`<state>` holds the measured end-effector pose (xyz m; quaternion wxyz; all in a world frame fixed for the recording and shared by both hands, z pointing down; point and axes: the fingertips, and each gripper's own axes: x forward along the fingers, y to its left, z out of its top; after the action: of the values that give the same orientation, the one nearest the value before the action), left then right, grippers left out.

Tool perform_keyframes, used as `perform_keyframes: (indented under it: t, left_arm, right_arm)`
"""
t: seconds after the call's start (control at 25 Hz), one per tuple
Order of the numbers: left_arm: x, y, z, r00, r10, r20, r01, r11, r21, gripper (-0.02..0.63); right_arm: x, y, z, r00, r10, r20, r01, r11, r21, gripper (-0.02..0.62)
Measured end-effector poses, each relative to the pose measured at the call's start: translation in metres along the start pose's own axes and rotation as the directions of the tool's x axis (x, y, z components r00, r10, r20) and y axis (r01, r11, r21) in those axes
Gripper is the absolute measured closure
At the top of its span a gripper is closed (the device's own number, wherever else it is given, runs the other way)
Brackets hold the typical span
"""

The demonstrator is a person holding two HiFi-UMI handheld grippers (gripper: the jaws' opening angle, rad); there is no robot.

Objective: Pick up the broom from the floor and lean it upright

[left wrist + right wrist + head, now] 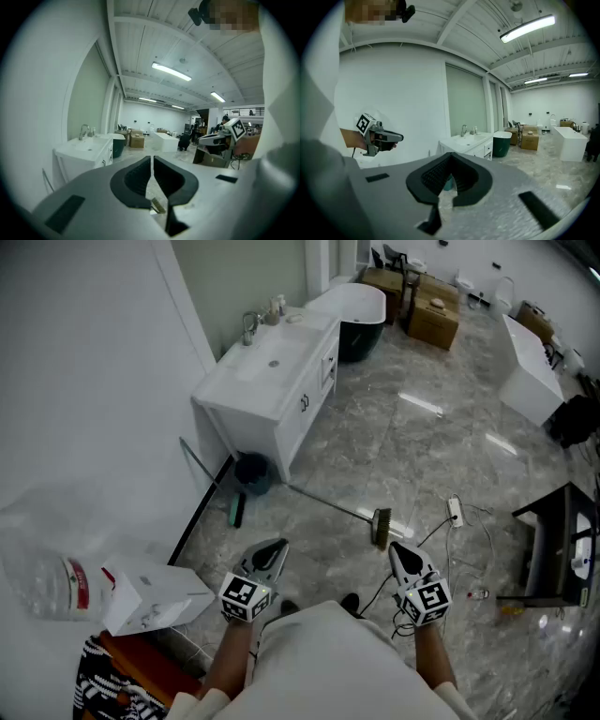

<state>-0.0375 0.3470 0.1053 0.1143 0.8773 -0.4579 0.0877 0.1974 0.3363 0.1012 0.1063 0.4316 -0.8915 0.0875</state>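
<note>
The broom point(381, 527) lies flat on the grey stone floor. Its thin handle point(328, 503) runs up and left toward the white vanity. My left gripper point(270, 557) hangs shut and empty in the air, short and left of the broom's head. My right gripper point(404, 562) is shut and empty too, just right of and nearer than the head. In the left gripper view the jaws point(152, 163) meet at the tips, with the broom's bristles point(158, 205) showing below them. The right gripper view shows its jaws point(450, 160) closed, aimed toward the vanity.
A white vanity with a sink point(272, 381) stands along the left wall, with a teal bin point(251, 474) and a small brush point(236, 509) at its foot. A power strip with cables point(455, 512) lies right of the broom. A black stand point(553, 540) is at the right, a white box point(150, 596) at the lower left.
</note>
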Motion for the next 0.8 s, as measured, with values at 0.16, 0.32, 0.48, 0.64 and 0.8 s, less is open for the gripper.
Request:
perform_keyframes:
  t: [0.16, 0.32, 0.48, 0.64, 0.8]
  left_arm:
    - [-0.001, -0.008, -0.001, 1.000, 0.000, -0.005, 0.000, 1.000, 0.001, 0.585]
    - [0.003, -0.015, -0.002, 1.000, 0.001, -0.012, -0.001, 1.000, 0.003, 0.586]
    - [0.007, -0.023, -0.003, 1.000, 0.007, -0.019, -0.007, 1.000, 0.005, 0.586]
    - [0.015, -0.032, -0.007, 0.999, 0.020, -0.034, -0.020, 1.000, 0.002, 0.585]
    - [0.028, -0.045, -0.011, 0.998, 0.039, -0.047, -0.039, 0.999, -0.006, 0.586]
  right_arm:
    - [-0.005, 0.000, -0.002, 1.000, 0.006, 0.003, -0.006, 1.000, -0.002, 0.594]
    - [-0.010, -0.005, 0.000, 1.000, 0.012, 0.008, -0.012, 1.000, -0.002, 0.594]
    - [-0.015, -0.014, -0.005, 1.000, 0.009, 0.011, -0.009, 1.000, 0.012, 0.594]
    - [-0.022, -0.029, -0.012, 1.000, 0.013, 0.007, -0.013, 1.000, 0.027, 0.594]
    - [-0.030, -0.048, -0.020, 1.000, 0.028, -0.002, -0.027, 0.999, 0.038, 0.594]
